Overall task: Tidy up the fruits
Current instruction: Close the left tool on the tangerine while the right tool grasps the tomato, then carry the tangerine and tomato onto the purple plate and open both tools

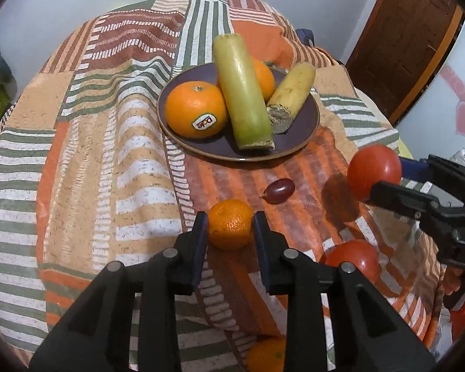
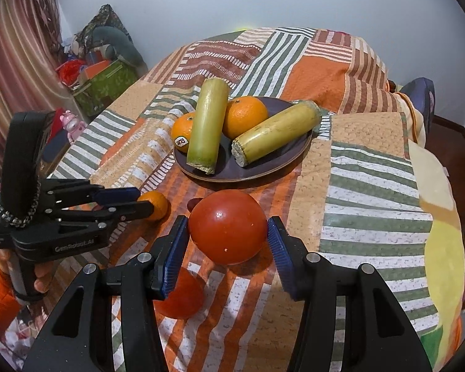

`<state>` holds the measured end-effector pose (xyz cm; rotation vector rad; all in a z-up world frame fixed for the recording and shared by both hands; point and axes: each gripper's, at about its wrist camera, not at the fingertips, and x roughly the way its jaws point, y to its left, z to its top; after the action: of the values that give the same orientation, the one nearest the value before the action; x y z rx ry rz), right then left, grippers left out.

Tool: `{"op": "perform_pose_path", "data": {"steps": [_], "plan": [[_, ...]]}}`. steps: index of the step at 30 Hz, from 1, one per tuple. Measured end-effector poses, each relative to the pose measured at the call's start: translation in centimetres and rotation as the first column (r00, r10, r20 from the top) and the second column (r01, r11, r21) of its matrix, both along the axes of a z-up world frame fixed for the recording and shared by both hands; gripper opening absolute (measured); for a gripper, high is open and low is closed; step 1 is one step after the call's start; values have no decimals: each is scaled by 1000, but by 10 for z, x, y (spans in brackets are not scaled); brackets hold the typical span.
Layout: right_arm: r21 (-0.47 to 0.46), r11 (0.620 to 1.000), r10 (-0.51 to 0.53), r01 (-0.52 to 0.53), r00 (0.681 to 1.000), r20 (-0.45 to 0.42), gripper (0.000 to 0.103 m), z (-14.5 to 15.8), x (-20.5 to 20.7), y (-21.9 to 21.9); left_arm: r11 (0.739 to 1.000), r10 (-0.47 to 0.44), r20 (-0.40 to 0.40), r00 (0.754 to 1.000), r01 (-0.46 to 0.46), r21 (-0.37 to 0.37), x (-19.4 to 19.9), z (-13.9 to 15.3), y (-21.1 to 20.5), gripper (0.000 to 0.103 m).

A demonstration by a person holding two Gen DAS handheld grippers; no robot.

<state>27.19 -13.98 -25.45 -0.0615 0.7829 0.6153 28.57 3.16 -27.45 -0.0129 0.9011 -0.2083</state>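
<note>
The left gripper (image 1: 230,232) has its blue-padded fingers pressed on both sides of a small orange mandarin (image 1: 230,223), which sits on the striped patchwork tablecloth (image 1: 108,161). The right gripper (image 2: 228,241) holds a large red tomato (image 2: 228,226) between its pads; a shadow lies on the cloth under it (it looks lifted a little). A second red tomato (image 1: 353,255) lies low between the two tools, and a small dark red grape (image 1: 279,189) lies on the cloth between the mandarin and the dark round plate (image 1: 307,124). The plate carries two big oranges (image 1: 195,113) and two yellow-green cut cane pieces (image 1: 241,93), which cross most of it. Another mandarin (image 1: 266,353) is partly hidden under the left gripper.
</note>
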Motion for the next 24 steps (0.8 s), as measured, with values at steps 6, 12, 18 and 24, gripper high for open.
{"op": "perform_pose_path", "data": {"steps": [6,12,18,24], "plan": [[12,1000,-9,9,1000,-3,49,1,1,-2,1000,3,15,1000,-3,6,-3,-1,-2,29],[20,1000,-8,8,1000,-5,49,2,0,-2,1000,3,5,1000,-4,25,-2,-2,-3,43],[22,1000,-7,7,1000,-7,49,1,-1,-2,1000,-11,-25,1000,11,-1,5,-15,-4,41],[25,999,-22,23,1000,-6,49,3,5,-7,1000,-12,9,1000,11,26,1,-6,-7,37]]}}
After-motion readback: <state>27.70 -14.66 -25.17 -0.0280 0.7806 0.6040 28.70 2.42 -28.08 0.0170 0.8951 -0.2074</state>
